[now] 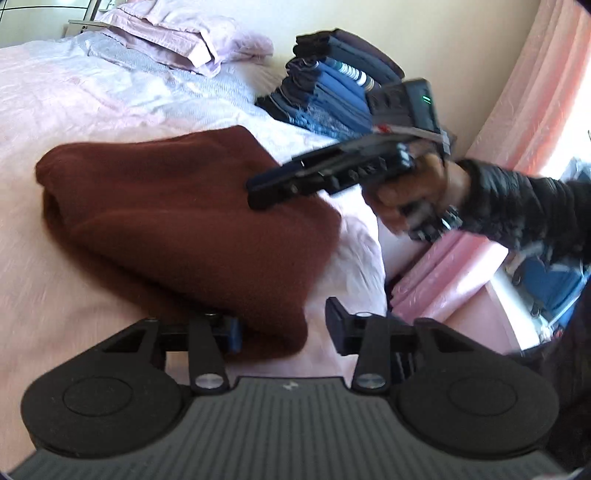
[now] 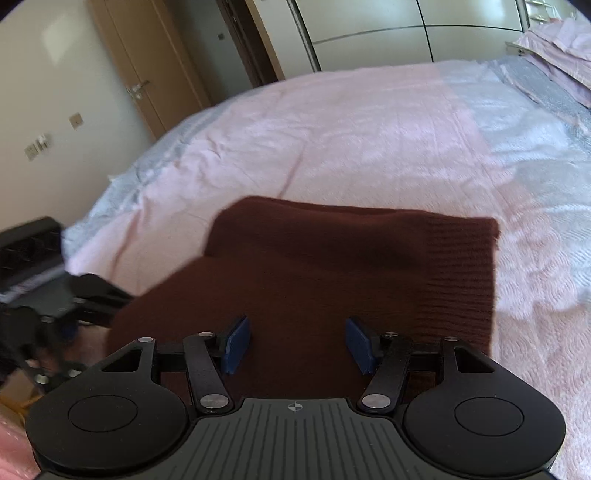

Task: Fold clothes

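A dark maroon knitted sweater (image 2: 332, 273) lies on the pale pink quilted bed (image 2: 332, 125), already doubled over into a thick, roughly rectangular bundle with a ribbed band along its far right edge and a rounded fold on its left side as the left wrist view shows it. The right claw (image 2: 297, 345) hangs just above the near part of the garment, its blue-padded fingers (image 2: 236, 343) spread apart with nothing between them, so it is released. The left claw (image 1: 284, 326) sits at the near corner of the same sweater (image 1: 177, 221); its fingers are also spread, one pad lying against or under the cloth edge, though I cannot tell whether it touches, and nothing is clamped. In the left wrist view the right claw (image 1: 258, 194) shows from the side over the sweater, blurred, held by a hand (image 1: 410, 195) in a black sleeve. Beyond it a stack of folded dark and blue clothes (image 1: 332, 96) stands near the head of the bed, beside lilac pillows (image 1: 177, 33). To my judgement the folding of this piece is about finished and the step in hand is either a last tidy fold or the lift. The next move calls for both claws to close on opposite edges of the bundle, gripping all layers at once, so it can go to the stack without unfolding.
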`<state>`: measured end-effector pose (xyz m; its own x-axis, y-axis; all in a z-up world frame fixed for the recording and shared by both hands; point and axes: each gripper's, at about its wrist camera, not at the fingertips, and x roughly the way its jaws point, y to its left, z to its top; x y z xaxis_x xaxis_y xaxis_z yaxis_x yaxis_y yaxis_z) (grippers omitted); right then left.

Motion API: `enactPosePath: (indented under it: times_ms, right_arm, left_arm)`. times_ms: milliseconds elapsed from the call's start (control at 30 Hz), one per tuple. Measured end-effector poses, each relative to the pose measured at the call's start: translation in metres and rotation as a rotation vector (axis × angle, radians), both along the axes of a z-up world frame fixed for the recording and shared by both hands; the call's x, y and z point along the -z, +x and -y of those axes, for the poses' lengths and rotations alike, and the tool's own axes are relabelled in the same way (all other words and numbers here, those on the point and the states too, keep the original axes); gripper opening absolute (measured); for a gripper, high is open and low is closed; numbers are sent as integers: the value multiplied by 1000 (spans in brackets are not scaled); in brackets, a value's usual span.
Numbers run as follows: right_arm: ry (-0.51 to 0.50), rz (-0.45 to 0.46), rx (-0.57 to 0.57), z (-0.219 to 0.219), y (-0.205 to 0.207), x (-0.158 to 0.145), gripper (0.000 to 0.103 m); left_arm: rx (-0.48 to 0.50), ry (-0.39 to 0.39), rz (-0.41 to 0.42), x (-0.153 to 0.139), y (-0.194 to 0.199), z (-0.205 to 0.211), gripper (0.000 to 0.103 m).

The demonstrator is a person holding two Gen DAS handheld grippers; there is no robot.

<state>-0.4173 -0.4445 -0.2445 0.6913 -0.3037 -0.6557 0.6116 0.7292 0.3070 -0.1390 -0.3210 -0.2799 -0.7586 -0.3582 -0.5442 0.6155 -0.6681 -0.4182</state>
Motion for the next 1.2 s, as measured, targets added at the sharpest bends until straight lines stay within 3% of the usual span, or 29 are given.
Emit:
enactPosePath:
  times_ms: [267,467,567,667,867,933,1000,1100,1133,1167,1200]
  right_arm:
    - [-34,-27,-2,-9,-2,-1,61]
    - [-113,-39,-108,-32,12,-11,61]
    - [-153,-52,-123,-26,17,-11,61]
    - [-161,-36,-61,-8,15,-10,61]
    - [-164,10,109,28,-16,-7,65]
    - [-148,26,172,44,-28,-4,69]
    - [-111,57,224,62,-39,2,70]
    - [7,133,261,92,-50,14,69]
    - [33,136,273,98,-51,17,66]
    - [48,126,276,101,-51,19,52]
    - [47,119,268,100,-52,17,45]
  left_arm:
    - [-95,19,-2,-6,15,-24,29]
    - [-175,17,-14,-16,31,-33,33]
    - [-266,14,-26,-26,50,-16,45]
    - [-392,30,-22,-31,64,20,53]
    - [-491,88,21,-16,61,100,55]
    - [-493,116,46,-6,56,118,51]
    - [-488,128,73,2,53,130,34]
    - [-469,60,118,2,45,124,16]
    - [-462,14,130,-2,41,119,15]
    - [-454,-32,141,-8,37,113,14]
    - [-446,-64,148,-12,35,109,13]
